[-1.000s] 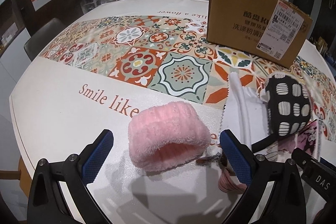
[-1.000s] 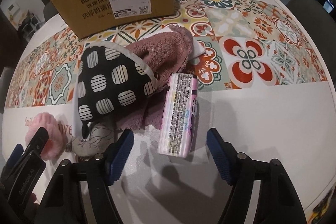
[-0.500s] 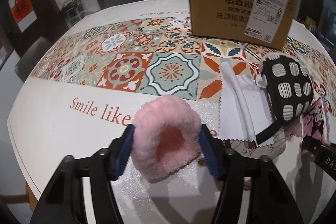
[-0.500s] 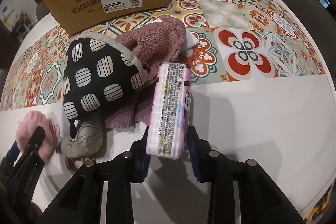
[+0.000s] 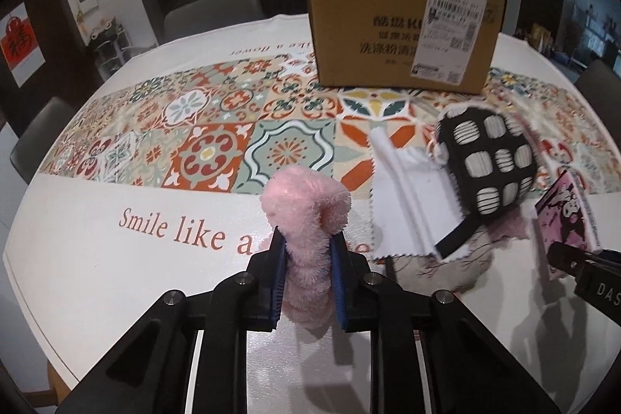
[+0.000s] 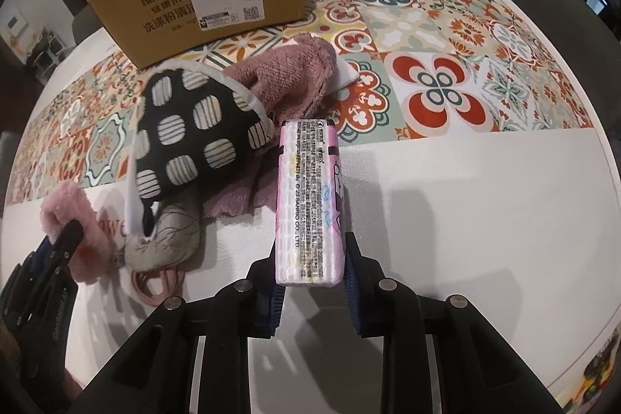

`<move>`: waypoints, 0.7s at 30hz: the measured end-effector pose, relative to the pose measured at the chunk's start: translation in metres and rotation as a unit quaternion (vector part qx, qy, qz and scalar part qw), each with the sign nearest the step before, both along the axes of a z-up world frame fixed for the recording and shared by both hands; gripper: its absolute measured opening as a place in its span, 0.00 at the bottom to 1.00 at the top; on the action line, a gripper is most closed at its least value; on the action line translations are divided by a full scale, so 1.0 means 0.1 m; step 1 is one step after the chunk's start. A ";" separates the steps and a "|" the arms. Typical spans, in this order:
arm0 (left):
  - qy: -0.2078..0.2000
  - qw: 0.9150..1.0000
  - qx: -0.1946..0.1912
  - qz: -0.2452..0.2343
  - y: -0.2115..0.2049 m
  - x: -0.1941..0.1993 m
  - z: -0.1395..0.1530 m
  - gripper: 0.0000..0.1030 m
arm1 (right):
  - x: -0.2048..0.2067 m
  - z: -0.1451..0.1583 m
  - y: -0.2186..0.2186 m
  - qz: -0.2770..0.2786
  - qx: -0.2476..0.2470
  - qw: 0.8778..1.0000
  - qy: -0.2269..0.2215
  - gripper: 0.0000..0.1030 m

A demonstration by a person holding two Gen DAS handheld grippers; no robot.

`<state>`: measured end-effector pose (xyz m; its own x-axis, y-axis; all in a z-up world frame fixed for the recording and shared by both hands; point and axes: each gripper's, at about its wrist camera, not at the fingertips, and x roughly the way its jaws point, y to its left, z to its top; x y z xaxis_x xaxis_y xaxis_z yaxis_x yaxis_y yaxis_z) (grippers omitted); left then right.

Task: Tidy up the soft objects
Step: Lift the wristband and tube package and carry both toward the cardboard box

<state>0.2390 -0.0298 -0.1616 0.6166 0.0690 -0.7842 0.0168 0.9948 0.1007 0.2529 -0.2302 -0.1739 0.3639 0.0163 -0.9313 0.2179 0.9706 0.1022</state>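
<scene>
At lower centre, left gripper (image 5: pixel 306 274) is clamped on the pink fluffy band (image 5: pixel 306 216), squashy & light, so mid-body hold suits. Right gripper (image 6: pixel 312 270) pinches tissue pack (image 6: pixel 310 196) w/ slick wrap.

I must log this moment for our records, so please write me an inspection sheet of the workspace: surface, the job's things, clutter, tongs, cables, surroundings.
Surface: round table under a white cloth with a patterned tile band and printed words.
Job's things: pink fluffy band squeezed in the left tongs; pink tissue pack in the right tongs; black spotted pouch lying on a mauve towel; white cloth; grey printed pouch; pink hair ties.
Clutter: cardboard box with a shipping label, at the far side.
Tongs: left tongs shut on the band; right tongs shut on the pack.
Cables: nothing seen.
Surroundings: grey chairs, dark cabinets, red wall hanging.
</scene>
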 end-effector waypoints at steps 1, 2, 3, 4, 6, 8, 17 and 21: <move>-0.004 1.000 -0.006 -0.004 0.00 -0.01 0.03 0.21 | -0.01 0.02 0.00 0.000 0.000 1.000 -0.003 0.27; -0.008 1.000 -0.011 -0.006 -0.01 -0.02 0.07 0.21 | -0.02 0.05 0.00 0.000 0.000 1.000 -0.007 0.27; -0.010 1.000 -0.013 -0.009 -0.02 -0.03 0.10 0.21 | -0.03 0.09 -0.01 0.000 0.000 1.000 -0.012 0.27; -0.014 1.000 -0.017 -0.013 -0.03 -0.04 0.14 0.21 | -0.04 0.12 -0.01 -0.001 0.000 1.000 -0.015 0.27; -0.023 0.999 -0.023 -0.018 -0.04 -0.05 0.21 0.21 | -0.07 0.20 -0.02 -0.001 0.000 1.000 -0.026 0.27; -0.033 0.999 -0.030 -0.025 -0.05 -0.07 0.30 0.21 | -0.09 0.28 -0.03 -0.001 0.000 0.999 -0.036 0.27; -0.067 0.994 -0.054 -0.068 -0.14 -0.10 0.68 0.21 | -0.15 0.69 -0.06 0.006 -0.003 0.996 -0.093 0.27; -0.092 0.991 -0.059 -0.076 -0.17 -0.11 0.87 0.21 | -0.17 0.87 -0.06 0.012 -0.002 0.993 -0.120 0.27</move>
<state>0.2279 -0.0469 -0.0743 0.7466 -0.1215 -0.6541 0.1595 0.9872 -0.0014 0.2364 -0.2361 -0.0868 0.5748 0.0241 -0.8179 0.1643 0.9758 0.1442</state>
